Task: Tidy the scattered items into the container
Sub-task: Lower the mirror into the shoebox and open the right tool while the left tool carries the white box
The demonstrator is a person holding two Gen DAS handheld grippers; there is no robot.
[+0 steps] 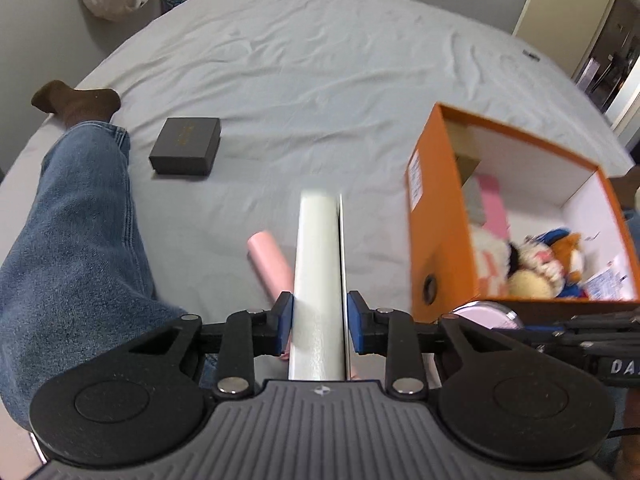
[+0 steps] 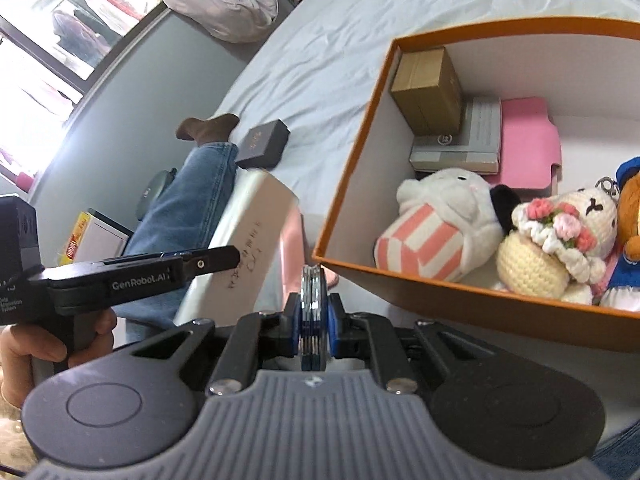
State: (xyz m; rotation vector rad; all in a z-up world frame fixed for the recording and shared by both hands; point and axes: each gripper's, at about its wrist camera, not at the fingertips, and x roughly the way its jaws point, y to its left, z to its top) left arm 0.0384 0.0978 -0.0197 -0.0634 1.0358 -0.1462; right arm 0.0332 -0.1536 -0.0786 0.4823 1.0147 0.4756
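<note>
Left wrist view
Left tool [image 1: 320,320]: its blue pads pinch a long white box [image 1: 318,280] that runs forward along the fingers, lifted above the bed [image 1: 320,80].
White box: glossy card, stiff, flat-sided and probably light; the grip sits near one end, so the long free end may swing.
Pink roll [image 1: 269,264]: a smooth cylinder lying on the sheet under and just left of the white box; likely to roll, best taken across its middle.
Black box [image 1: 186,146]: small, matte, lidded and rigid, on the sheet near the person's jeans leg [image 1: 80,240]; its straight sides suit a pinch.
Orange box [image 1: 436,248]: the container, open-topped cardboard with a white lining, to the right, holding plush toys.

Right wrist view
Right tool [image 2: 314,316]: pressed onto a thin round mirror [image 2: 313,300], seen edge-on, just in front of the orange box [image 2: 352,184].
Round mirror: hard, shiny-rimmed, judged slippery and breakable; it should be set down gently.
Inside the container: a white plush [image 2: 440,216], a crocheted doll [image 2: 556,240], a brown carton [image 2: 430,88], a grey book [image 2: 468,140] and a pink case [image 2: 528,140].
Left tool [image 2: 224,258]: seen side-on, with the white box [image 2: 256,240] in it.
</note>
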